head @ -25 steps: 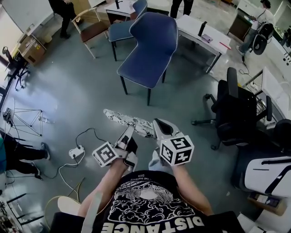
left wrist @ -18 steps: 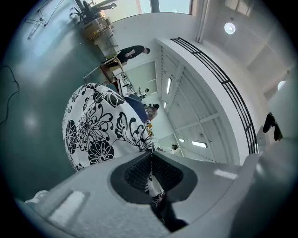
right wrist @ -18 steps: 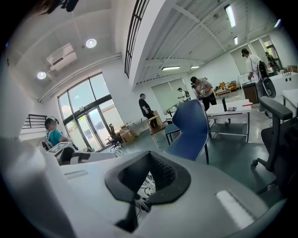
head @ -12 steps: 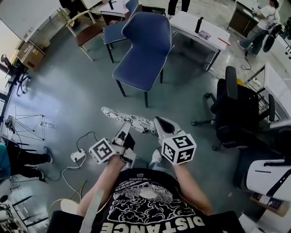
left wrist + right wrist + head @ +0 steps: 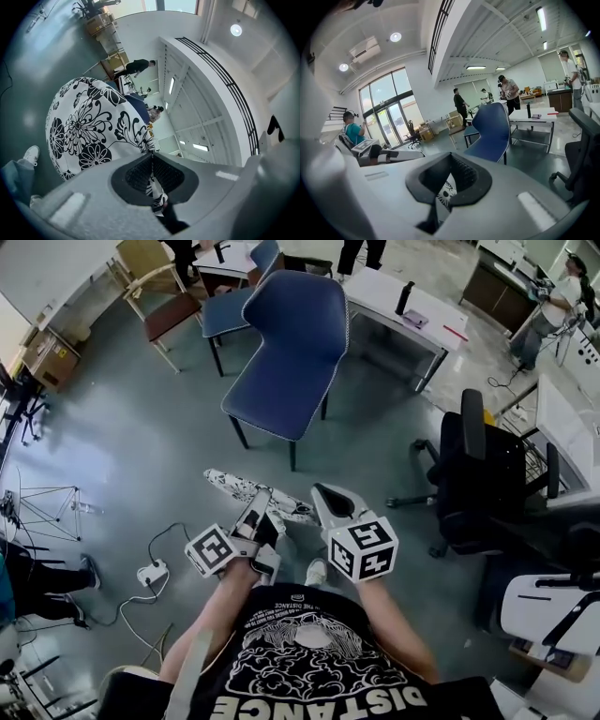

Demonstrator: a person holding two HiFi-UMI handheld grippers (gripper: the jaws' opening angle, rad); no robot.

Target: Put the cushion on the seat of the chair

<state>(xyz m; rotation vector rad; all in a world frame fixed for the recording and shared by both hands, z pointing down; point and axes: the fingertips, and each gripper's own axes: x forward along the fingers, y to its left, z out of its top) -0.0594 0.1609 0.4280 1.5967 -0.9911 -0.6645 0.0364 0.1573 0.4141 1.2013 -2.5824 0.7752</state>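
Note:
A flat white cushion point(image 5: 246, 491) with a black flower print hangs level above the floor, held by both grippers. My left gripper point(image 5: 265, 498) is shut on its near edge, and the cushion point(image 5: 91, 126) fills the left of the left gripper view. My right gripper point(image 5: 319, 495) is shut on the cushion's right end; a strip of the printed cloth point(image 5: 448, 186) shows between its jaws. The blue chair point(image 5: 286, 352) stands ahead on the grey floor, seat bare, also in the right gripper view as the blue chair point(image 5: 492, 129).
A second blue chair point(image 5: 234, 296) and a wooden-armed chair point(image 5: 155, 296) stand behind. A white table point(image 5: 412, 320) is at the back right, a black office chair point(image 5: 478, 474) on the right. A power strip with cables point(image 5: 150, 570) lies on the left floor. People stand farther off.
Both grippers and the cushion have moved forward toward the blue chair, which now lies nearer in the head view. The grip on the cushion is the same.

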